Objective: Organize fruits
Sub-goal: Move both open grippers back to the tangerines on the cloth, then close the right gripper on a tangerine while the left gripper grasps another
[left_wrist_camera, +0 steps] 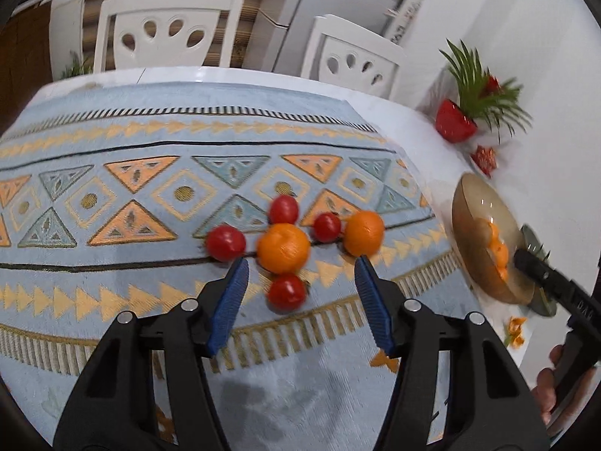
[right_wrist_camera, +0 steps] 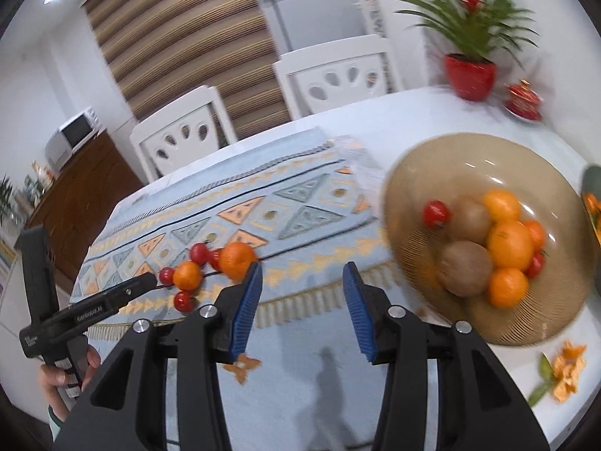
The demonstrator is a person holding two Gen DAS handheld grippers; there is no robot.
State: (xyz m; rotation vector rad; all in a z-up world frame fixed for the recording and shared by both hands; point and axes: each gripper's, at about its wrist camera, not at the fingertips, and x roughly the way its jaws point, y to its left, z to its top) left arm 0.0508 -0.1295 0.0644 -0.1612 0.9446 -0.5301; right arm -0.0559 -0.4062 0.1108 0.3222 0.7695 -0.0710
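Loose fruit lies on the patterned blue cloth (left_wrist_camera: pixel 150 143): a large orange (left_wrist_camera: pixel 283 248), a second orange (left_wrist_camera: pixel 364 233) to its right, and several red tomatoes such as the nearest tomato (left_wrist_camera: pixel 286 291). My left gripper (left_wrist_camera: pixel 300 274) is open just short of the large orange, with that tomato between its fingers. The tan glass bowl (right_wrist_camera: pixel 424 173) at the right holds oranges (right_wrist_camera: pixel 510 245), two kiwis (right_wrist_camera: pixel 465 268) and tomatoes. My right gripper (right_wrist_camera: pixel 302 283) is open over the cloth left of the bowl, holding nothing. The same loose oranges (right_wrist_camera: pixel 236 260) lie to its left.
Two white chairs (left_wrist_camera: pixel 165 26) stand behind the table. A red potted plant (right_wrist_camera: pixel 469 71) and a small red lidded dish (right_wrist_camera: pixel 523 101) sit at the far right corner. Orange peel (right_wrist_camera: pixel 569 372) lies near the bowl's front edge. A second dish edge (right_wrist_camera: pixel 593 203) shows at far right.
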